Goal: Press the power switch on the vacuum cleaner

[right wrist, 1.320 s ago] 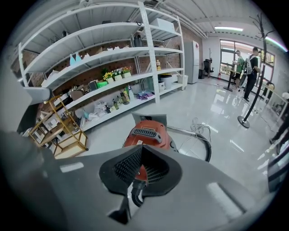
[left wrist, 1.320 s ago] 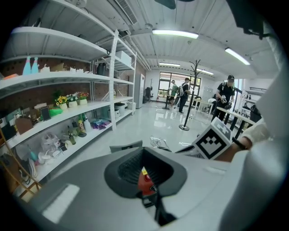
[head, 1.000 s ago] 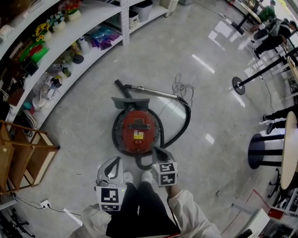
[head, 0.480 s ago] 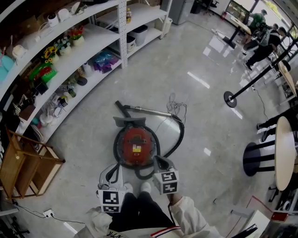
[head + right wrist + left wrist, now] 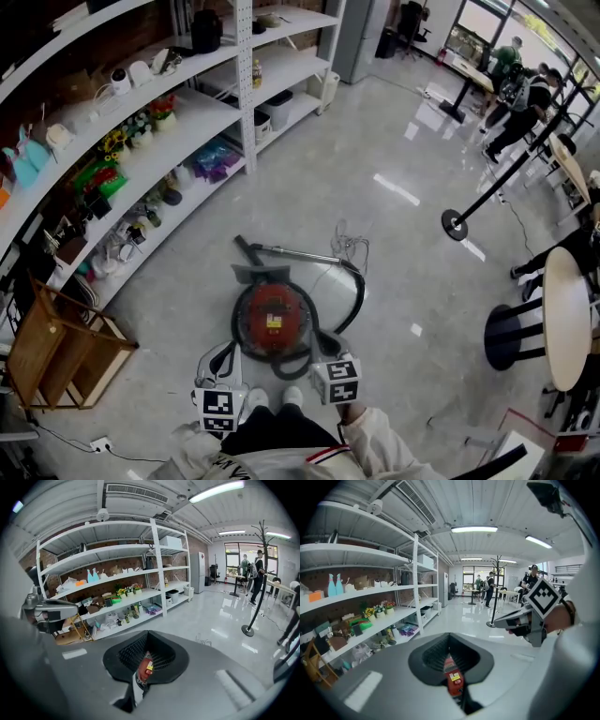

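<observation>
The red vacuum cleaner (image 5: 273, 322) sits on the floor (image 5: 412, 253) just ahead of the person's shoes, its hose (image 5: 357, 292) looping round its right side. The left claw (image 5: 223, 354) and right claw (image 5: 325, 345) hang above its near edge, each pressed together and holding nothing. Both gripper views show the red top through the pad opening. This looks like the approach step. Next, one claw likely must come down onto the switch, which is too small to pick out here.

Glossy floor (image 5: 394, 234), white shelving (image 5: 202, 117), possibly brick wall (image 5: 386, 573)
</observation>
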{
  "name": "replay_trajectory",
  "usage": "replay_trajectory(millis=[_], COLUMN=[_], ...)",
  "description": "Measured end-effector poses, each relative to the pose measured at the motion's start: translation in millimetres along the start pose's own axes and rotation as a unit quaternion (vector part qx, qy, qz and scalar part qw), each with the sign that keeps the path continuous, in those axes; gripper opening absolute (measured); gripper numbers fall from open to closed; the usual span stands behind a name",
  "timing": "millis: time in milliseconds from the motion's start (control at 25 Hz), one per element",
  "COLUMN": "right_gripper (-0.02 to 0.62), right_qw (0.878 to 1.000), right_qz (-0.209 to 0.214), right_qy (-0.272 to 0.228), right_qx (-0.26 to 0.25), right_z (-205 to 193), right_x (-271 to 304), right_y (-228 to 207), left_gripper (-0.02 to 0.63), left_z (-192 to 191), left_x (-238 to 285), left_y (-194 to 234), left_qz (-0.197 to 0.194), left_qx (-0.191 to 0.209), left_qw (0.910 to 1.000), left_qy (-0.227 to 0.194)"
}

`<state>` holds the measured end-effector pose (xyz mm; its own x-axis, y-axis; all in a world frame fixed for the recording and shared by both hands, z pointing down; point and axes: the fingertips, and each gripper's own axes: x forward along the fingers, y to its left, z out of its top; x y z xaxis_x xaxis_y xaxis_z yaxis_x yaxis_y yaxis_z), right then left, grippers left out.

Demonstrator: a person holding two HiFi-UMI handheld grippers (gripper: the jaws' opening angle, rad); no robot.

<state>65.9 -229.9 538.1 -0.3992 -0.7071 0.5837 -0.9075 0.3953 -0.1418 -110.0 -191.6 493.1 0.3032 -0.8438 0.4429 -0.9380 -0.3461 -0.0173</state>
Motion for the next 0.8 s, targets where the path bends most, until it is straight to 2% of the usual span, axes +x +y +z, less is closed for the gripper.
replay_trajectory(millis=[360,800], right_gripper=[0.002,0.002], right_qw=[0.999,0.994], right_qz=[0.008,-0.018], right_qy=[-0.04,-0.11], right_qx=[-0.005,0.003], right_z=[38.1,91.1], right_x=[-30.8,-70.9], right_y=[3.4,-17.1], left_gripper=[0.0,0.0], left_z=[33.9,72.1], left_x=[-14.7,-18.6], left_y=[4.7,13.1], left_qz=[0.006,0.015], left_qx=[0.012,0.022], left_qw=[0.9995,0.9971], left_qy=[-0.028,-0.071])
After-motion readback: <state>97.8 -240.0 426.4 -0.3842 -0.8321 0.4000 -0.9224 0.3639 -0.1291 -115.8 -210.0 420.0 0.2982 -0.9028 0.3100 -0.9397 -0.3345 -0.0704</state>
